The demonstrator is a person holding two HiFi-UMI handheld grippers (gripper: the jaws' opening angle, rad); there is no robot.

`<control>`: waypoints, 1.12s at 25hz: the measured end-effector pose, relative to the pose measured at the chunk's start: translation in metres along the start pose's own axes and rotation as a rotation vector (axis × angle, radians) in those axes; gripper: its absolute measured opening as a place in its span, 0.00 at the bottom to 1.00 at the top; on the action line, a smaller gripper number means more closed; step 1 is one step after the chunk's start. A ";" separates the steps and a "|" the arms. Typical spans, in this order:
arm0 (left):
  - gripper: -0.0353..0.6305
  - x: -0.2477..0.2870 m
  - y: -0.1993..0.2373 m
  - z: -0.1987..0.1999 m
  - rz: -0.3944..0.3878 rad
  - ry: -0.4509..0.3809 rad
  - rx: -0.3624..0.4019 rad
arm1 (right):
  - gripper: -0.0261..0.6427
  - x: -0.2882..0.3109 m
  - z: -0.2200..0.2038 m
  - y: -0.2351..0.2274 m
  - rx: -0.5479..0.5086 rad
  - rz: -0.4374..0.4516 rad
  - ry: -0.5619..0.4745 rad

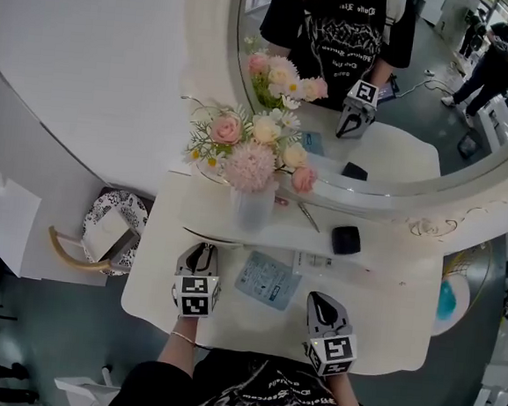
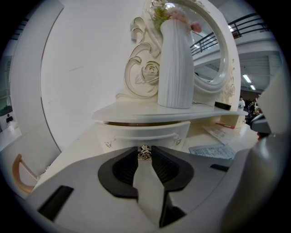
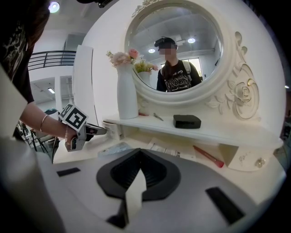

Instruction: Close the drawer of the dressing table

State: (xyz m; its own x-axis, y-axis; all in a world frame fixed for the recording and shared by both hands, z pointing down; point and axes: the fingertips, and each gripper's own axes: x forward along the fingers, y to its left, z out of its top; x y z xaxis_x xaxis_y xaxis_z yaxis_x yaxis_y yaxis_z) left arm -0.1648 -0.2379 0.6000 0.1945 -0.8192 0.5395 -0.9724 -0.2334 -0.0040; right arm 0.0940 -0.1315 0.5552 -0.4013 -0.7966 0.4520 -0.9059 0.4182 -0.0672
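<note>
The small white drawer [image 2: 145,135] sits under the dressing table's raised shelf [image 2: 150,113], with a dark gap showing above its front. My left gripper [image 2: 144,154] is shut on the drawer's little metal knob [image 2: 144,152], which sits between the ribbed black pads. In the head view the left gripper [image 1: 200,257] reaches the drawer front [image 1: 200,235] at the table's left. My right gripper [image 3: 138,154] hovers over the tabletop, shut with nothing between its pads; in the head view this right gripper [image 1: 322,308] is near the front edge.
A white ribbed vase [image 1: 252,208] of flowers stands on the shelf above the drawer. A black box [image 1: 345,239], a blue packet [image 1: 268,279] and a red pen [image 3: 209,156] lie on the table. The round mirror [image 1: 394,121] rises behind. A chair [image 1: 110,229] stands to the left.
</note>
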 end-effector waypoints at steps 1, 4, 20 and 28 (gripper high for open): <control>0.21 0.000 0.000 0.000 0.001 0.000 -0.001 | 0.06 0.000 0.000 0.000 -0.001 0.001 0.000; 0.21 0.001 0.000 -0.001 0.000 0.003 -0.001 | 0.06 0.001 -0.001 0.000 0.000 0.001 0.001; 0.21 0.004 0.001 0.000 -0.001 0.006 0.001 | 0.06 0.003 0.000 -0.001 0.001 0.006 0.007; 0.21 0.007 0.002 0.007 0.003 -0.002 0.007 | 0.06 0.003 0.001 -0.002 0.005 0.002 0.002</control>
State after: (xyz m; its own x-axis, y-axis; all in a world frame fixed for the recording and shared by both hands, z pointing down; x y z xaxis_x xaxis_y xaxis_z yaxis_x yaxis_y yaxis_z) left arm -0.1642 -0.2478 0.5984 0.1914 -0.8208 0.5382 -0.9720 -0.2346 -0.0120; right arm 0.0947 -0.1350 0.5562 -0.4026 -0.7950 0.4538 -0.9058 0.4174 -0.0725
